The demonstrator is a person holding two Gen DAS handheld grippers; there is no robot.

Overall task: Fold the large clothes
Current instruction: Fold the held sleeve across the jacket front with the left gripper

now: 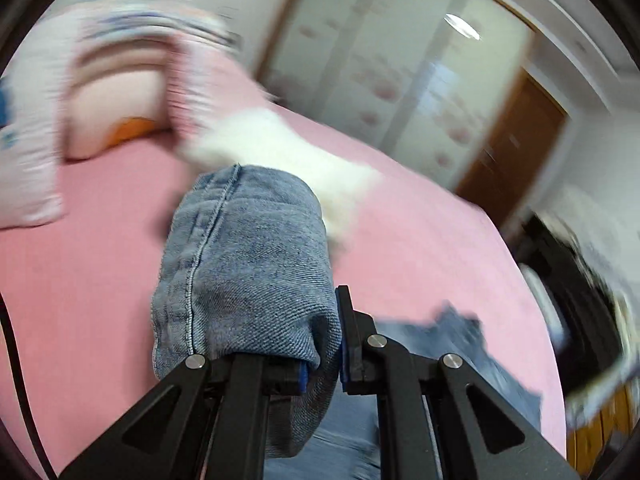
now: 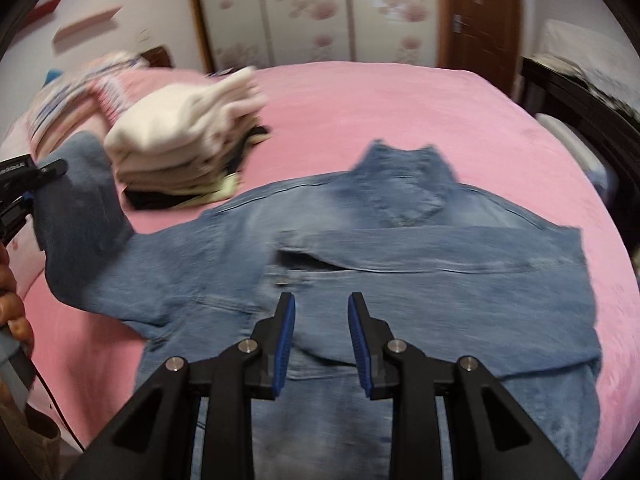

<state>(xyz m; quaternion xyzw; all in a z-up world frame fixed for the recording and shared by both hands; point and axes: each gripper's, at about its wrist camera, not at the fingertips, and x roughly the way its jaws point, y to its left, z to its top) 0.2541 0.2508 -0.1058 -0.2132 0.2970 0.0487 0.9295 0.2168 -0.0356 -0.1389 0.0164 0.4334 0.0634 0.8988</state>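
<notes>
A blue denim jacket (image 2: 400, 264) lies spread on the pink bed (image 2: 380, 104), collar away from me, its right sleeve folded across the chest. My left gripper (image 1: 324, 344) is shut on the cuff of the jacket's left sleeve (image 1: 244, 264) and holds it lifted above the bed. It also shows at the left edge of the right wrist view (image 2: 36, 188) with the sleeve (image 2: 84, 216) hanging from it. My right gripper (image 2: 322, 320) is open and empty, just above the jacket's lower front.
A stack of folded clothes (image 2: 180, 148), cream on top, sits on the bed left of the jacket. Pillows and bedding (image 1: 100, 80) lie at the head. A wardrobe (image 2: 312, 12) and a wooden door (image 2: 480, 20) stand behind. Dark furniture (image 2: 580, 112) is at the right.
</notes>
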